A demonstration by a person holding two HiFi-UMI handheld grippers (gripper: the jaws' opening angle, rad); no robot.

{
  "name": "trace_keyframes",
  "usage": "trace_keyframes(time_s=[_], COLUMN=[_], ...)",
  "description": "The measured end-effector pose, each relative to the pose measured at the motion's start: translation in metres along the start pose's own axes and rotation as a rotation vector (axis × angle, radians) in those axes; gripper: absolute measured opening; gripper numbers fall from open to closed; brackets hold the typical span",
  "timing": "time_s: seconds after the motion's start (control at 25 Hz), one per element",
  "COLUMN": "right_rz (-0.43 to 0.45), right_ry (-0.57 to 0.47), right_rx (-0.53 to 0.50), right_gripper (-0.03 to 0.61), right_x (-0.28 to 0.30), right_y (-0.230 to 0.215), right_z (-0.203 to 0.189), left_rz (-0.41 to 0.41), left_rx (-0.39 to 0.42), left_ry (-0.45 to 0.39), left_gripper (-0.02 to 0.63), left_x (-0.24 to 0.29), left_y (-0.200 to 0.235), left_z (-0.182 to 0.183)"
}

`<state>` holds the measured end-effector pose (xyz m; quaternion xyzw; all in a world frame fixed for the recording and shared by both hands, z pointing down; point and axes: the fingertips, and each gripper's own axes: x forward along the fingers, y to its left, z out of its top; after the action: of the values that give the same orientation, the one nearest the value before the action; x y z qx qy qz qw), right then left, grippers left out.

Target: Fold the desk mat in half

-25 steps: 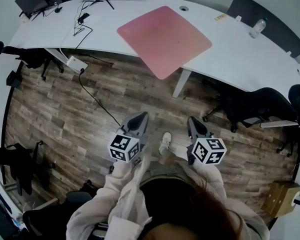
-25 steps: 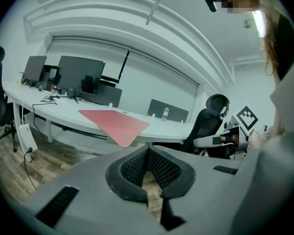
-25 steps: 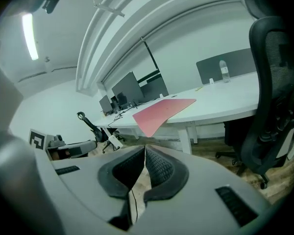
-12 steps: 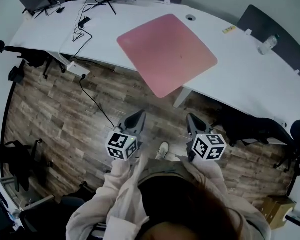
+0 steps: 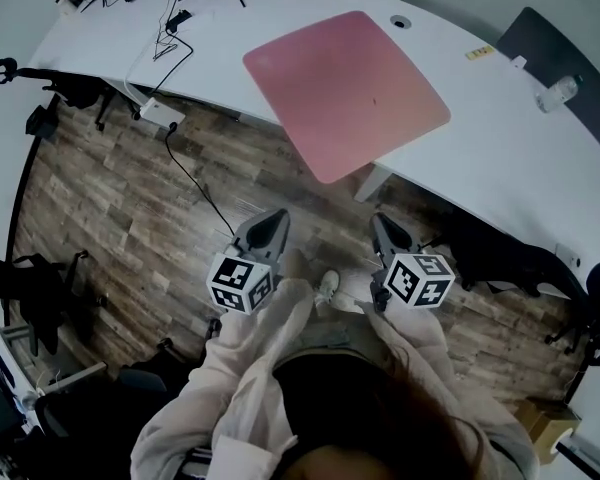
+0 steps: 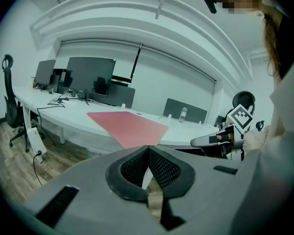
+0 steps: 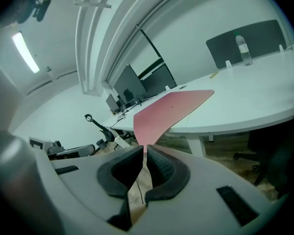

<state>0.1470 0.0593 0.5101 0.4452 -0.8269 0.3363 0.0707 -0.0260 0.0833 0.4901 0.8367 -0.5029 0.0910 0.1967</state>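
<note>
Pink desk mat (image 5: 345,88) overhangs the white desk's (image 5: 500,158) near edge. Short of the desk, the left gripper (image 5: 272,218) is clenched empty. The right gripper's (image 5: 382,223) jaws have just been opening a crack, nothing between them.

Even, bright light from a ceiling strip (image 7: 25,53); fisheye bending, dark vignetted corners.

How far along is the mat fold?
Done: nothing; the pink desk mat lies flat, unfolded on the white desk, one corner overhanging the edge. In hand: nothing. The left tool is shut, empty; the right tool has just been opening a crack, nothing between its jaws. Both hang over the floor, short of the desk. Left: reach the mat, grip an edge, fold it in half.
</note>
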Motion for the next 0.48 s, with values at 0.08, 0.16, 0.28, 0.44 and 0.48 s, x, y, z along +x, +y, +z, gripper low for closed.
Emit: trace_keyframes(time_s=[0.08, 0.16, 0.28, 0.44, 0.48], right_rz=[0.007, 0.012, 0.028, 0.027, 0.026], right_ry=[0.006, 0.016, 0.025, 0.033, 0.035], right_rx=[0.027, 0.053, 0.135, 0.178, 0.179], right_gripper=[0.042, 0.051, 0.065, 0.088, 0.094], right_x=[0.001, 0.003, 0.009, 0.023, 0.028], right_y=[0.002, 0.002, -0.001, -0.010, -0.011], right_z=[-0.005, -0.009, -0.011, -0.008, -0.007], left_rz=[0.001, 0.004, 0.001, -0.007, -0.010], left_rx=[-0.008, -0.019, -0.027, -0.032, -0.034], left_ry=[0.019, 0.031, 0.046, 0.069, 0.072], left_gripper=[0.026, 0.026, 0.026, 0.026, 0.026], left_x=[-0.003, -0.005, -0.001, 0.008, 0.010], left_y=[0.000, -0.001, 0.002, 0.010, 0.013], left_z=[-0.006, -0.010, -0.014, -0.018, -0.019])
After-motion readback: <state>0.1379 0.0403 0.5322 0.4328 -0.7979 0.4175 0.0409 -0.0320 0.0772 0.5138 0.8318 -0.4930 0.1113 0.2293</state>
